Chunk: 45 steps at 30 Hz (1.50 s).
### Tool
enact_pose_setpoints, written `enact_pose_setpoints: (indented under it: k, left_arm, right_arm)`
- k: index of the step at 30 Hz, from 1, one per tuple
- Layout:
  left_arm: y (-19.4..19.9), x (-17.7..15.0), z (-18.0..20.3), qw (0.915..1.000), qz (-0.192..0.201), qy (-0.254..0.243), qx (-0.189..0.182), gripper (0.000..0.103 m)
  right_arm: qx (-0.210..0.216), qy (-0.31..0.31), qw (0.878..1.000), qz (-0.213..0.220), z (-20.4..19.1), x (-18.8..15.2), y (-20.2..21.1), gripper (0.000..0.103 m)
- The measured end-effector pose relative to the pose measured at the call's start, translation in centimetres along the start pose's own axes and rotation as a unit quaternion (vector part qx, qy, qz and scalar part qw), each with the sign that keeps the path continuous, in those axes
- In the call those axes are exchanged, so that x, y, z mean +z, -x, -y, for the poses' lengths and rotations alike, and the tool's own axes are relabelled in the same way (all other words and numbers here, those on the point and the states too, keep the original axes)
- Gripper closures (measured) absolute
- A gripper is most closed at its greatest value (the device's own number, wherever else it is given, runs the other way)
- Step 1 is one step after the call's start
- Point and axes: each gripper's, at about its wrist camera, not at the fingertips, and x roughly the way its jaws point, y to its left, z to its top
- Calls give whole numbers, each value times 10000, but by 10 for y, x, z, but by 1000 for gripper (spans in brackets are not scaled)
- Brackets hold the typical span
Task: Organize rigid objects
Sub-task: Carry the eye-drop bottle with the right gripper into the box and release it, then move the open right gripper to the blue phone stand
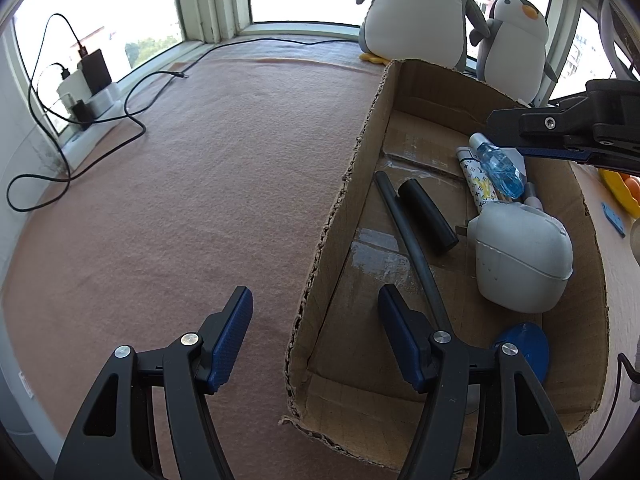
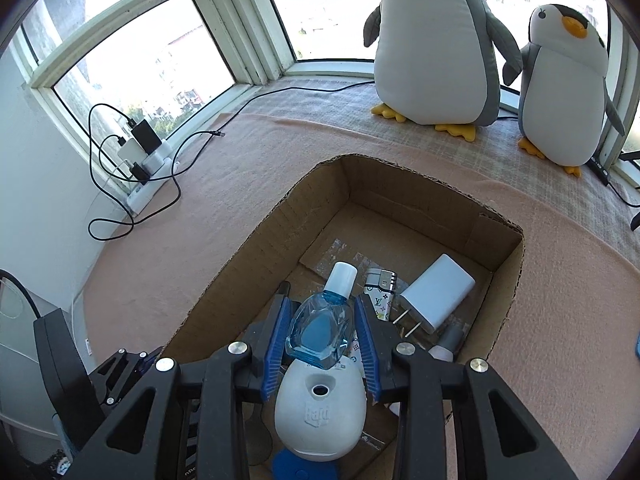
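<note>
One white charger (image 2: 437,294) right view, black tubes (image 1: 427,218) left

Open pink mat (image 1: 208,184) left of cardboard box (image 1: 352,184); box's right half crowded by white egg-shaped device (image 1: 520,256), charger (image 2: 438,292), lighter (image 2: 378,292).

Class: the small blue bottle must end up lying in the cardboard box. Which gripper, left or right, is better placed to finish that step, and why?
Right. The right gripper is over the cardboard box with the blue bottle between its blue pads. The left gripper is empty, straddling the box's left wall.
</note>
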Motion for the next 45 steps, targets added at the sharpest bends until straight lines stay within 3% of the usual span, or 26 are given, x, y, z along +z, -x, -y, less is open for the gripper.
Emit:
enact_pose_setpoints:
  k: [2,16,31,39,45]
  left_arm:
    - [0,0,0,10000,-2,1,0,37]
    - [0,0,1,10000,16,-48,50,37]
    - [1,-1,4,9998,25,-157,126,37]
    - [1,-1,7,9995,21,-238,214,37]
    - [1,-1,9,9991,22,-306,277,37]
  right_arm:
    - [-55,12,10000,57,0,-1,2,57]
    - [-120,-255,9993,227,27,-9,25,52]
    - [-749,-839,9914,675,127,-43,90,52]
    - [-1494,-1661,9713,822,222,-82,127,49]
    - [-1976,-2443,9447,939,276,-100,139,33]
